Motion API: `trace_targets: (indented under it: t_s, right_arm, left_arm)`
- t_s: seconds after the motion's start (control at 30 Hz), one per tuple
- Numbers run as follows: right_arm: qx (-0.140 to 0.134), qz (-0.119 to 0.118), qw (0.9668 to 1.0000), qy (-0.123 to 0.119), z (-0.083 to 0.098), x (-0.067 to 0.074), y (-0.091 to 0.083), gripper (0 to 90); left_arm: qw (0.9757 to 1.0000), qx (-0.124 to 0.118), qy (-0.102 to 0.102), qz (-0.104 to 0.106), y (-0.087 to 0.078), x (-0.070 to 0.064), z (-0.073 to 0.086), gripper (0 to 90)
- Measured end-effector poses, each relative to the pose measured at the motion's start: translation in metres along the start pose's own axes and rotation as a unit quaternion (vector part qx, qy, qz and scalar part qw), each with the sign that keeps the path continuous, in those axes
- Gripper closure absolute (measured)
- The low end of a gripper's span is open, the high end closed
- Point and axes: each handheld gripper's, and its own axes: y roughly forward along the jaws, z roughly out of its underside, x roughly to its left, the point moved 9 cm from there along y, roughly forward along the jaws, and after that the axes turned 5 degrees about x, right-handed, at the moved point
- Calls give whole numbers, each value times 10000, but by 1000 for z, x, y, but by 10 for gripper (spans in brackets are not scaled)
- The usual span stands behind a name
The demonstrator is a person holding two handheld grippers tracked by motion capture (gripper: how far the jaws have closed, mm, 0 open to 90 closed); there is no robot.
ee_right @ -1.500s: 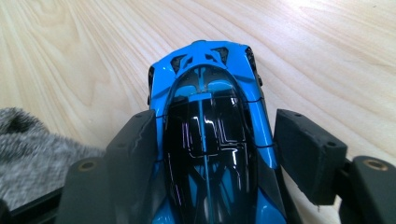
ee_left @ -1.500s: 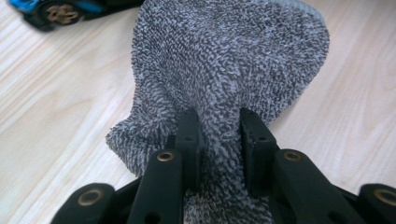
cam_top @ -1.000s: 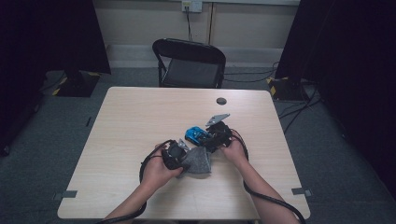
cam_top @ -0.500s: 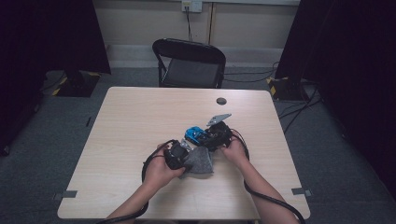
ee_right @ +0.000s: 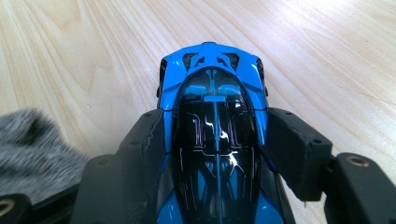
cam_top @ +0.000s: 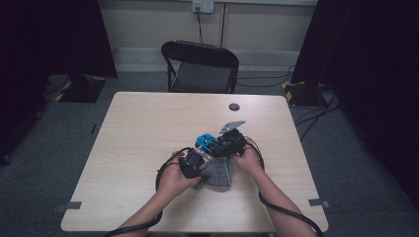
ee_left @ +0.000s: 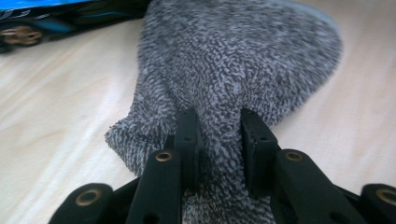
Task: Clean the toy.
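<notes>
Nearest the person's edge of the worktop (cam_top: 148,128), at about 6 o'clock from its middle, both hands meet. The left claw (ee_left: 218,135) is pinched together on a bunched fold of the grey fluffy cloth (ee_left: 243,60), whose free end fans out flat on the wood beyond the jaws. From above, the cloth (cam_top: 217,173) lies between the two hands, with the left claw (cam_top: 193,163) at its 9 o'clock edge.

Just beyond, at roughly 1 o'clock from the cloth, the right claw (ee_right: 215,135) is clamped across the flanks of a blue and black toy car (ee_right: 212,102), its nose pointing away along the jaws. In the high view the car (cam_top: 206,142) sits just beside the cloth's far corner, with the right claw (cam_top: 232,143) behind it.

The work looks like wiping the car with the cloth, and wiping contact has not begun.

Risks, as a judgement: the grip on the cloth takes only a narrow pinch of pile, so a hard drag against the car could pull the fabric free. The car's glossy, sloped sides give the right jaws little purchase; sideways pressure from the wipe could twist it or squirt it out forwards. The loose end could also snag on the wheels.

Farther off, a small dark disc (cam_top: 234,106) lies near the worktop's far edge at 12 o'clock, and a black folding chair (cam_top: 200,66) stands beyond it.
</notes>
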Motion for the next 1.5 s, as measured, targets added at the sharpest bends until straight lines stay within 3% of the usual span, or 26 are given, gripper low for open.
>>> trace_targets:
  t_s: [0.23,0.63,0.97,1.17,1.3,1.5]
  right_arm:
    - [-4,7,10000,22,0,0,0,383]
    - [16,39,10000,3,-1,1,0,383]
    - [29,65,10000,-8,-1,1,0,384]
    - [37,74,10000,-30,0,1,0,385]
    - [18,63,10000,-8,0,1,0,385]
    - [25,73,10000,-22,0,1,0,385]
  left_arm:
    - [9997,-19,-184,-141,-3,17,5,712]
    - [9989,-8,-367,-287,-9,34,13,712]
    - [9971,7,-620,-431,-15,57,19,715]
    - [9944,56,-797,-692,-23,76,24,716]
    - [9929,15,-970,-690,-25,86,28,717]
    - [9914,3,-1060,-763,-27,94,27,717]
